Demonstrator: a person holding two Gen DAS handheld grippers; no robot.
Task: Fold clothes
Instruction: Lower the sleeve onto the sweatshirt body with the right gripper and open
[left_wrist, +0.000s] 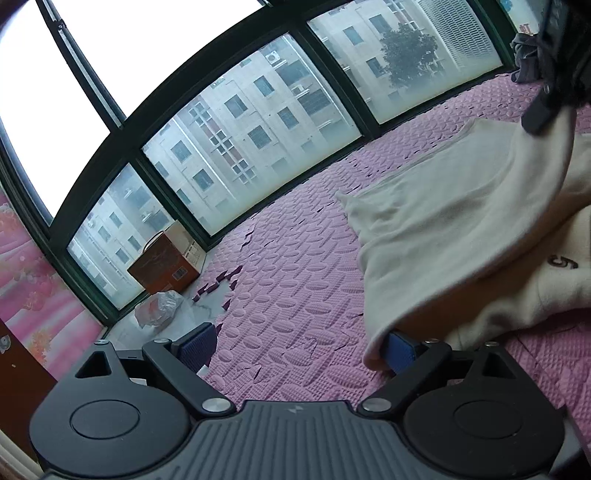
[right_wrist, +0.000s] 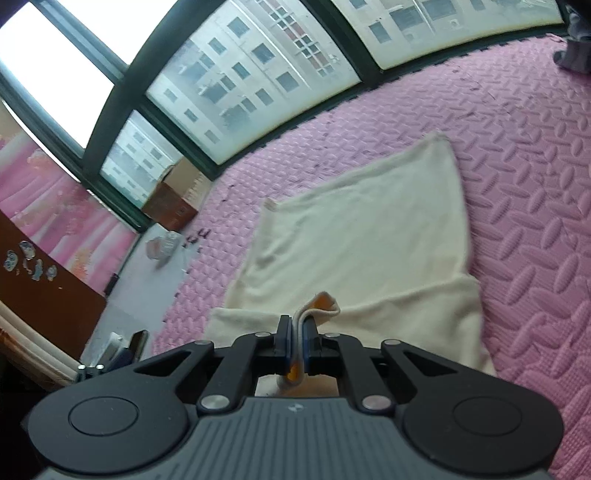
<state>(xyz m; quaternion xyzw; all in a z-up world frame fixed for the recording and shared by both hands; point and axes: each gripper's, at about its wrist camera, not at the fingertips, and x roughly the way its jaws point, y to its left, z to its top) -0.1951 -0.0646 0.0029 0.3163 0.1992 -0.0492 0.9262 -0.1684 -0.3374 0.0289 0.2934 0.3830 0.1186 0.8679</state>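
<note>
Pink foam mat (right_wrist: 517, 184) is carrying a cream garment (right_wrist: 362, 229), its long axis running away from both tools toward the window (left_wrist: 251, 140). Right gripper (right_wrist: 296, 332) is pinching a folded cream edge (right_wrist: 317, 308) between closed pads, so it is nearer the work — left gripper (left_wrist: 299, 347) is standing wide apart, cloth draping over its right finger (left_wrist: 400, 350) but unclamped. Dark lettering (left_wrist: 563, 263) on the fabric is showing — too partial to read.

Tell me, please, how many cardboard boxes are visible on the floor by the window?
1: a brown cardboard box stands in the corner below the window, beside a crumpled plastic bag. Others may be out of view.
</note>
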